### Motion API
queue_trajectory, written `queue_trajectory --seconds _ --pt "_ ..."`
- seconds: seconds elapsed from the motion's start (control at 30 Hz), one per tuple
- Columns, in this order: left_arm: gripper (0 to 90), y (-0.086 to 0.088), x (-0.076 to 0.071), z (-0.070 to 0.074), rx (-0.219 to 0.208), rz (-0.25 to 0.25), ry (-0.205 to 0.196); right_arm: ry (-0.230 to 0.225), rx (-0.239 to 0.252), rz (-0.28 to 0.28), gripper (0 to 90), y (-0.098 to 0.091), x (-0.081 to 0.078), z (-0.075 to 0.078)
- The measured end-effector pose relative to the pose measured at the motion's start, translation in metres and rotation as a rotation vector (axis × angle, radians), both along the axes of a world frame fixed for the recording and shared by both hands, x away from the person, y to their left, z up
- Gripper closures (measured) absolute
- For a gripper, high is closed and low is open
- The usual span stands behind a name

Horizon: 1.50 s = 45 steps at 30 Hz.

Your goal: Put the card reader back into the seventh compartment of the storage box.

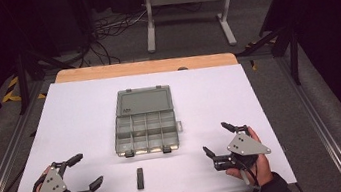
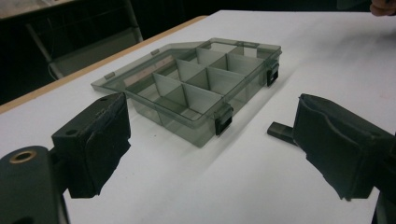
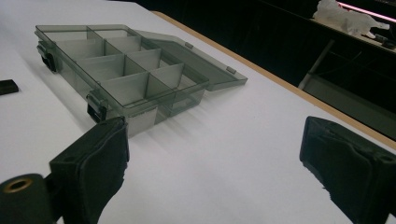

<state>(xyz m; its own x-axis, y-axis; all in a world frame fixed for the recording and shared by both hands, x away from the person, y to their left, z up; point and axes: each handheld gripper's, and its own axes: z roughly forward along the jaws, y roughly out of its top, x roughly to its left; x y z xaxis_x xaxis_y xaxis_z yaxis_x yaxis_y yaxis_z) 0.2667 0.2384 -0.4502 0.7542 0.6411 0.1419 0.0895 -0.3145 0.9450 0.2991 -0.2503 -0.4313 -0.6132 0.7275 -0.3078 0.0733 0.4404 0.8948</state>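
Two claws, both mine, sit at the near edge of the white table (image 1: 80,113), each with its jaws spread wide and nothing between them. My left gripper (image 1: 82,171) rests near the left corner, my right gripper (image 1: 219,138) opposite. Between them, close to me, lies a small black bar (image 1: 140,178), flat on the sheet and well apart from either claw.

Beyond the bar sits the smoky compartment box (image 1: 146,132), its lid (image 1: 143,101) folded open and lying flat behind it, the compartments looking empty. I judge the box light, stiff and rather slick, thin plastic that might crack if squeezed hard; a side wall or the rim beside a black latch (image 2: 223,122) seems the safest hold. The bar looks rigid and light, best pinched across its narrow sides.

From my left gripper view the bar's end peeks out beside one jaw. My right gripper view shows a pale, crumpled object (image 3: 348,18) on a far shelf, too blurred to name.
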Motion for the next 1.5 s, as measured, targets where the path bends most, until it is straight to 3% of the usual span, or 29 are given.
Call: queue_trajectory --seconds 0.27,0.5,0.73,1.0,1.17,1.23,1.5 --pt "11.4 -0.006 0.001 -0.007 0.059 -0.044 0.039 0.011 0.007 0.002 9.0 0.002 0.002 0.002" --pt "10.8 -0.011 0.001 -0.008 0.073 -0.068 0.058 0.027 -0.005 0.019 8.9 0.004 0.001 0.000" --pt "12.3 -0.022 0.004 -0.013 0.120 -0.122 0.113 0.046 -0.011 0.018 9.0 0.005 0.003 -0.001" --pt "12.5 -0.049 0.010 -0.019 0.218 -0.231 0.171 0.063 -0.036 0.023 9.2 0.008 0.004 -0.004" --pt "10.4 -0.063 0.018 -0.022 0.254 -0.276 0.213 0.070 -0.050 0.022 10.1 0.009 0.005 -0.005" --pt "10.3 -0.073 0.025 -0.026 0.310 -0.302 0.235 0.068 -0.050 0.019 10.6 0.009 0.005 -0.006" --pt "10.5 -0.087 0.041 -0.029 0.370 -0.363 0.289 0.081 -0.057 0.021 10.9 0.009 0.006 -0.007"
